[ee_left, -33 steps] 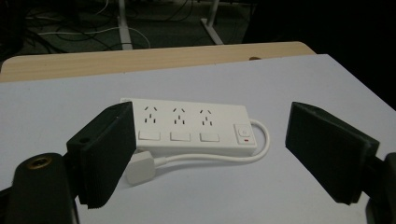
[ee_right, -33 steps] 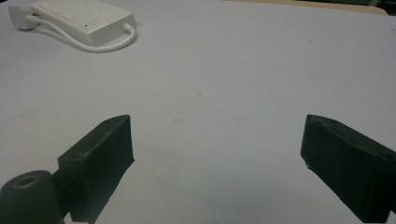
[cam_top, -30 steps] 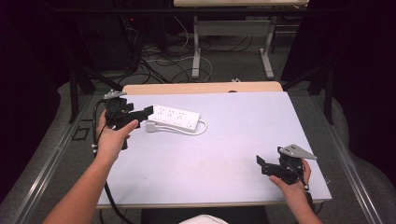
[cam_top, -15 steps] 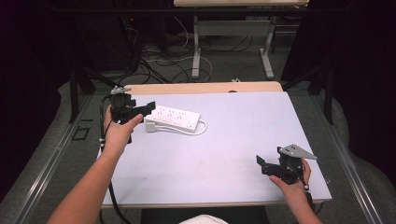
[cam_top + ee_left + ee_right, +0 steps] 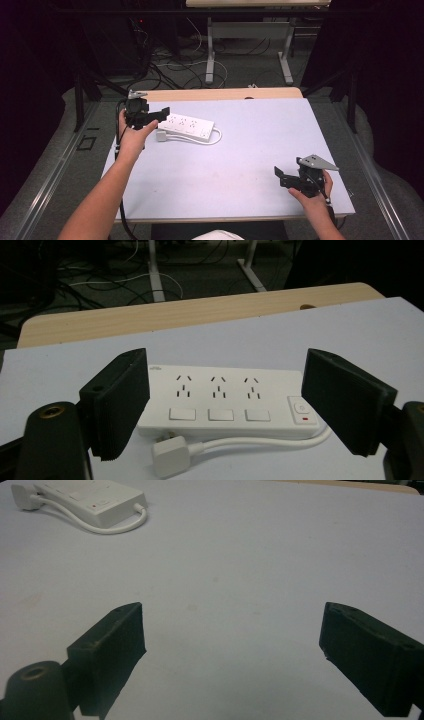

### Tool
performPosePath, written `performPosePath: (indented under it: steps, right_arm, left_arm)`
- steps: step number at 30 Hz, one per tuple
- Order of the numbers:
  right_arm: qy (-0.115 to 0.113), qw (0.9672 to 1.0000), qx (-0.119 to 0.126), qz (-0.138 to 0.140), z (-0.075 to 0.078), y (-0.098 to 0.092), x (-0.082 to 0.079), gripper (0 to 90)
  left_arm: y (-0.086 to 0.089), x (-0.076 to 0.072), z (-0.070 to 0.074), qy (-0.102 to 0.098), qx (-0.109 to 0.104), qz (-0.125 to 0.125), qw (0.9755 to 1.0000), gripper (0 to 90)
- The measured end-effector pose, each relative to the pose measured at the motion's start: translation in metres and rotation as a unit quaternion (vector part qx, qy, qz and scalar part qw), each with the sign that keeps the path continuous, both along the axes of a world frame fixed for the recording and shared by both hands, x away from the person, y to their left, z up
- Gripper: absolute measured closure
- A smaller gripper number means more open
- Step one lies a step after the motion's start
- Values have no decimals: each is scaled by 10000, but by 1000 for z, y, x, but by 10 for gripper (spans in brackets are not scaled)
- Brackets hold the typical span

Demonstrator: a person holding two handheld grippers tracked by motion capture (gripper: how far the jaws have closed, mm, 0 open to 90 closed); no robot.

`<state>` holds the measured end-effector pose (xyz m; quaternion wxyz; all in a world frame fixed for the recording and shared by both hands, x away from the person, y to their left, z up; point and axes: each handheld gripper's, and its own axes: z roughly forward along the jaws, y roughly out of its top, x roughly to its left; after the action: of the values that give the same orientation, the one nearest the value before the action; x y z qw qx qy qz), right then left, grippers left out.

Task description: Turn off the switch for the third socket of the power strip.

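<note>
The desk (image 5: 240, 165) has a pale lilac top, with a light wooden strip (image 5: 220, 94) along its far edge. Behind the desk, on the grey floor (image 5: 250, 70), lie tangled cables (image 5: 170, 60), next to the white legs of another table (image 5: 212, 47). Around the desk the room is dark.

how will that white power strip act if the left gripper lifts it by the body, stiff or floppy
The power strip body looks like a rigid plastic bar, so it should probably stay stiff. Its cord curls loosely along the front, so cord and plug would likely dangle and swing. The smooth casing might slip between the left gripper fingers.
</note>
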<state>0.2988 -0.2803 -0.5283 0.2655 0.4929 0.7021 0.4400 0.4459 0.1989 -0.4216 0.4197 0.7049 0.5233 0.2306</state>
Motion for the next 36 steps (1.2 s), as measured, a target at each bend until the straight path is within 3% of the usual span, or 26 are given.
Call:
performPosePath:
  steps: [2,5,12,13,17,23,36]
  right_arm:
    - [4,10000,10,-3,0,0,0,107]
    - [108,9999,-29,-13,1,0,-1,107]
    - [38,10000,26,-16,-1,1,0,108]
    - [15,10000,20,8,-1,0,1,108]
    - [7,10000,31,-13,-1,2,1,108]
    - [11,10000,25,20,-2,1,2,108]
    - [81,9999,28,65,-3,2,3,110]
  left_arm:
    - [-2,2,-2,-6,119,-6,9999,193]
    - [-6,6,-6,26,130,23,9999,193]
    - [-7,16,-13,205,259,87,9994,209]
    - [-8,18,-15,212,176,138,9995,215]
    - [-6,24,-20,324,232,229,9989,228]
    - [-2,33,-28,539,152,338,9979,242]
    - [5,50,-43,944,204,462,9942,306]
